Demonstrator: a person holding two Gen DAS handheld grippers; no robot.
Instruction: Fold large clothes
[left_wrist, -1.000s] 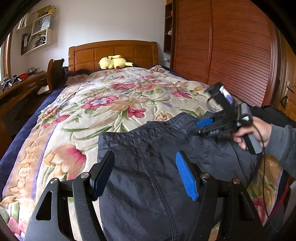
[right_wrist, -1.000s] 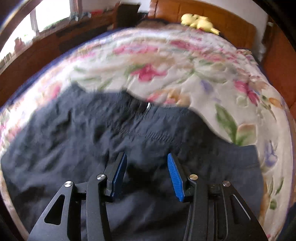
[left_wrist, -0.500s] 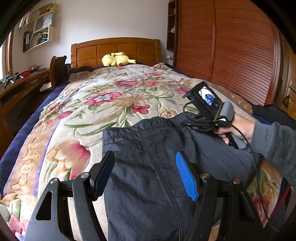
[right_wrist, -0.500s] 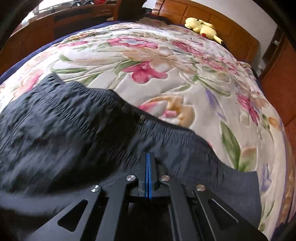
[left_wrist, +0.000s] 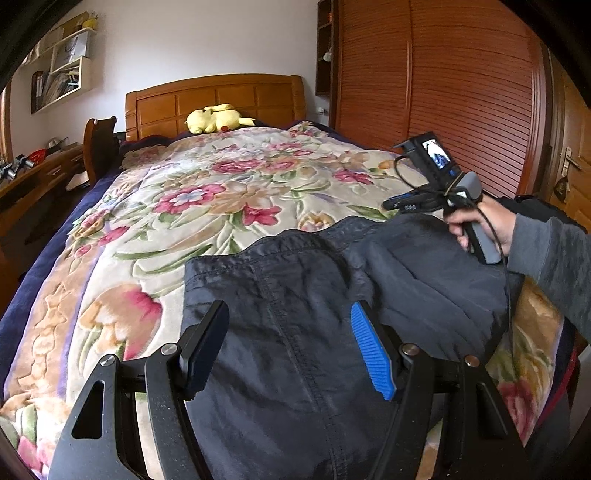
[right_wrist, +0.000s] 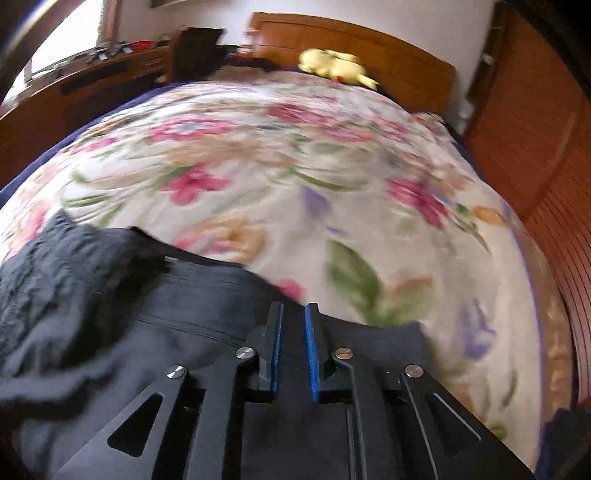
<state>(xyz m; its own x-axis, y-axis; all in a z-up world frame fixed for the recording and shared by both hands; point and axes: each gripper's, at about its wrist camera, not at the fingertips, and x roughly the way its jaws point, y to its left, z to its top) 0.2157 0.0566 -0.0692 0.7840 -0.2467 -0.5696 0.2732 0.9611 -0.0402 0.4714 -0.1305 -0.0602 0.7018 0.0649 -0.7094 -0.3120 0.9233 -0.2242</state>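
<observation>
A pair of dark navy trousers (left_wrist: 295, 302) lies on the flowered bedspread (left_wrist: 207, 206), its waistband toward the headboard. My left gripper (left_wrist: 291, 332) is open, its jaws wide apart, and hovers empty over the trousers' middle seam. My right gripper (left_wrist: 397, 204), held in a hand at the right, hovers just above the raised right edge of the trousers. In the right wrist view the right gripper (right_wrist: 293, 332) has its blue pads a narrow gap apart over the trousers (right_wrist: 110, 314), with no cloth between them. That view is blurred.
A yellow plush toy (left_wrist: 218, 120) lies by the wooden headboard (left_wrist: 214, 99). A wooden wardrobe (left_wrist: 443, 92) runs along the right side of the bed. A desk (left_wrist: 33, 181) and a chair (left_wrist: 98, 144) stand at the left.
The right gripper closed over the trousers half a second ago; now its pads are slightly apart and it has lifted and swung toward the bed's right side. The left gripper stayed open above the trousers.
</observation>
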